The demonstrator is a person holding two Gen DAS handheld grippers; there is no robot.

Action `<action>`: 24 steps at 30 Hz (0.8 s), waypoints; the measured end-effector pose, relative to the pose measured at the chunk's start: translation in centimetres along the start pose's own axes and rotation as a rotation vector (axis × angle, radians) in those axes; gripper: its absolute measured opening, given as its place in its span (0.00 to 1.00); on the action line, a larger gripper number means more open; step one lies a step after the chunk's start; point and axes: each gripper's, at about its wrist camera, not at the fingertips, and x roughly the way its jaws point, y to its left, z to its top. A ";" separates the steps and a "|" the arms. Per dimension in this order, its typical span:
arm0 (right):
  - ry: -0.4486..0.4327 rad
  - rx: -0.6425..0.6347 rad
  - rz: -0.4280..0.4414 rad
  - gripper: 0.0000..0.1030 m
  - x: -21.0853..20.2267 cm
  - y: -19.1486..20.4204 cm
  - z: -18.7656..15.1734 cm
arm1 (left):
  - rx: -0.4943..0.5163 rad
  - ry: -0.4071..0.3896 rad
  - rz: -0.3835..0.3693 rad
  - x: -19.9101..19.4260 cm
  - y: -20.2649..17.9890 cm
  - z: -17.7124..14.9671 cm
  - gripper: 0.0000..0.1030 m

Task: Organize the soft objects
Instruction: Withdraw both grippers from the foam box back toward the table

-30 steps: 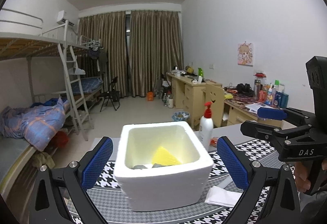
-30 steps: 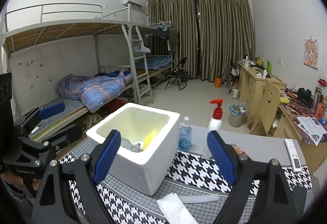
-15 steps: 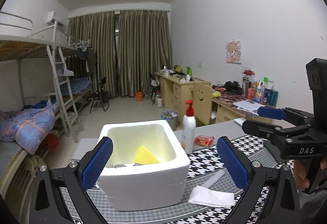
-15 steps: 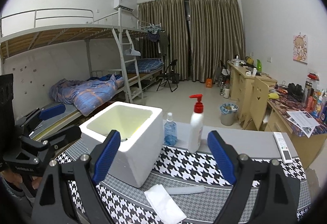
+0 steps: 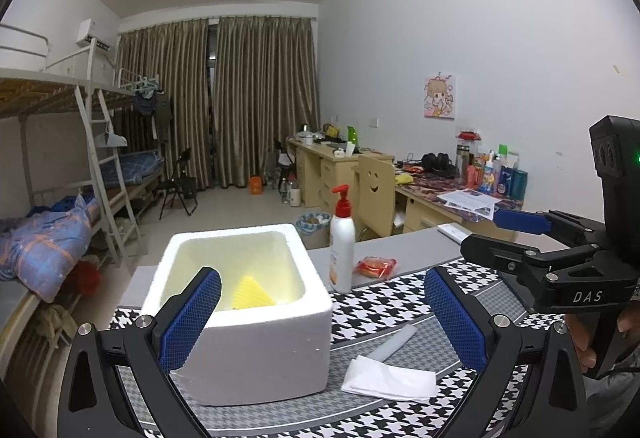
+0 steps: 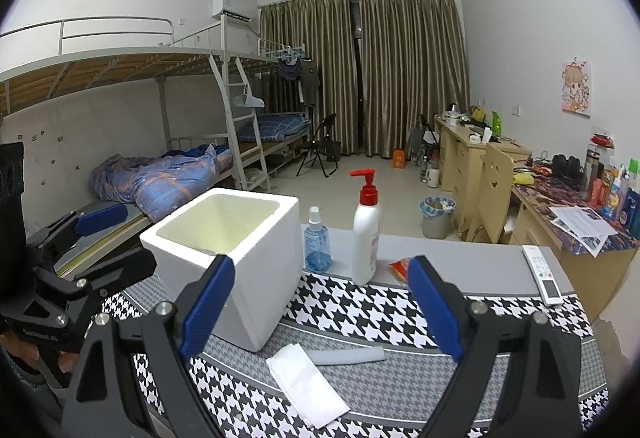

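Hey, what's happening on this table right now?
A person holds a tool in each hand, tidying soft things into the white foam box. A yellow sponge already lies inside. The left tool and right tool are both open and empty. The folded white tissue lies on the mat.

Both tools share one build — the left gripper [image 5: 322, 314] and right gripper [image 6: 320, 306] have matte black frames, silver screw heads at the joints and blue cross-hatched pads [image 5: 454, 316]. The right one carries white "DAS" lettering and a green light — bare fingers [image 5: 588, 338] wrap its handle.
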 end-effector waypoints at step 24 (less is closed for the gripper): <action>0.046 -0.006 -0.042 0.88 -0.2 -1.6 -2.8 | 0.012 0.068 -0.052 1.7 -2.5 -2.9 0.99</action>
